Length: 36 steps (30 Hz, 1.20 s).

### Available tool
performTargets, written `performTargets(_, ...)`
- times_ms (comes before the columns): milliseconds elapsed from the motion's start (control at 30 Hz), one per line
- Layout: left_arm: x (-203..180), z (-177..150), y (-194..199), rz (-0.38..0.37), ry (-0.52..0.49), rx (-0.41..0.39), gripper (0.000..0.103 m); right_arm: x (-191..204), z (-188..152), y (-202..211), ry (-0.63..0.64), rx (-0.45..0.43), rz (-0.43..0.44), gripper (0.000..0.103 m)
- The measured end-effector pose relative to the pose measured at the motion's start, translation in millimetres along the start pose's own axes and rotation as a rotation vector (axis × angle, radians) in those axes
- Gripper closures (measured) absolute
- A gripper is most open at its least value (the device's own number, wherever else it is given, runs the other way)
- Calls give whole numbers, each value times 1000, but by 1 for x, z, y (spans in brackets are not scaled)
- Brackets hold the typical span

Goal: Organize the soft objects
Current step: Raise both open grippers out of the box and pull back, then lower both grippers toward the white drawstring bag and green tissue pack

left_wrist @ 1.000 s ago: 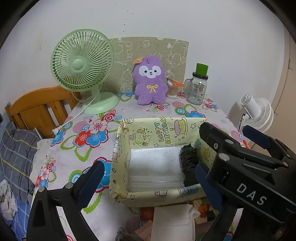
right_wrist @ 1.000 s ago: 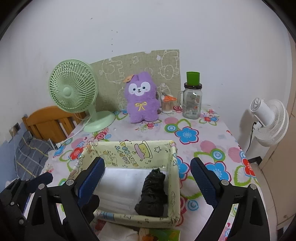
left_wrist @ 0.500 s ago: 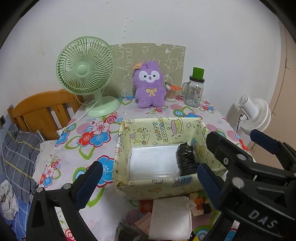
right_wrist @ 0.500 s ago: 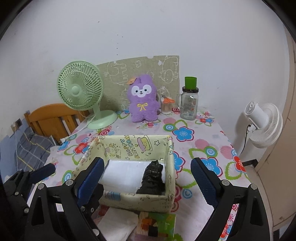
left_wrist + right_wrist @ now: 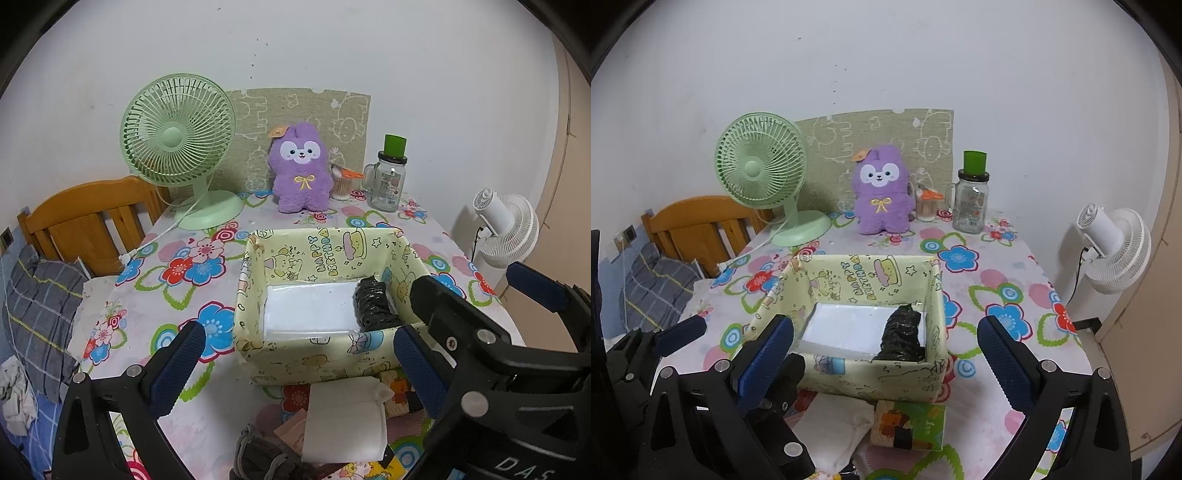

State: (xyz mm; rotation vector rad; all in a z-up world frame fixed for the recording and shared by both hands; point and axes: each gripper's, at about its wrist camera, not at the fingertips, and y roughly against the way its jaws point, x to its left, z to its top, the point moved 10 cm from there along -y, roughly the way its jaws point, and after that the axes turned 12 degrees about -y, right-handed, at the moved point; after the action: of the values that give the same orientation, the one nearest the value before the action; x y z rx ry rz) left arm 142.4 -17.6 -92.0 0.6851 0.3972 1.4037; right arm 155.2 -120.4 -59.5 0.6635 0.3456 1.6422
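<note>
Both grippers hang above the near edge of the bench (image 5: 207,413), which is draped in a bright flower-print cloth. The left gripper (image 5: 295,363) is spread wide and carries nothing, and the right gripper (image 5: 886,352) is likewise released with its blue pads far apart. The right one also shows at the right side of the left wrist view.

Between them sits the yellow box (image 5: 871,380) printed with cartoon figures and "HAPPY BIRTHDAY". Inside it a white folded piece (image 5: 846,326) lies flat on the bottom, and a black crumpled bundle (image 5: 901,338) rests against the box's right wall, touching the white piece.

Just in front of the box, on the cloth, lies a white folded cloth (image 5: 345,421), beside a colourful printed item (image 5: 908,428). A dark grey fabric piece (image 5: 266,461) lies at the very near edge.

At the back of the bench a purple plush toy (image 5: 881,190) stands upright against a green patterned board (image 5: 886,136), with a green desk fan (image 5: 764,173) to one side and a glass jar (image 5: 971,203) with a green lid to the other. A white fan (image 5: 1115,247) stands off the bench.
</note>
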Motion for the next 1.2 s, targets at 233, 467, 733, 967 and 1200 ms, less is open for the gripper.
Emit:
performTargets(233,-4,-4,9,3,-15,-7,0,-3,-7,9,-17,10,4,2)
performTargets(467,-17,-8,21,-13,-47,-22,0,-7,-15,20,-10,10,-12,2)
performTargets(733,-26,-15,22,-22,-71,-18,0,-9,-25,19,-14,28,-19,2)
performTargets(967,-27,-20,20,-25,-64,-17,0,-7,-31,20,-4,32,-12,2)
performTargets(1200,-28,-26,22,-31,-69,-23,0,-5,-38,17,-4,36,3,2)
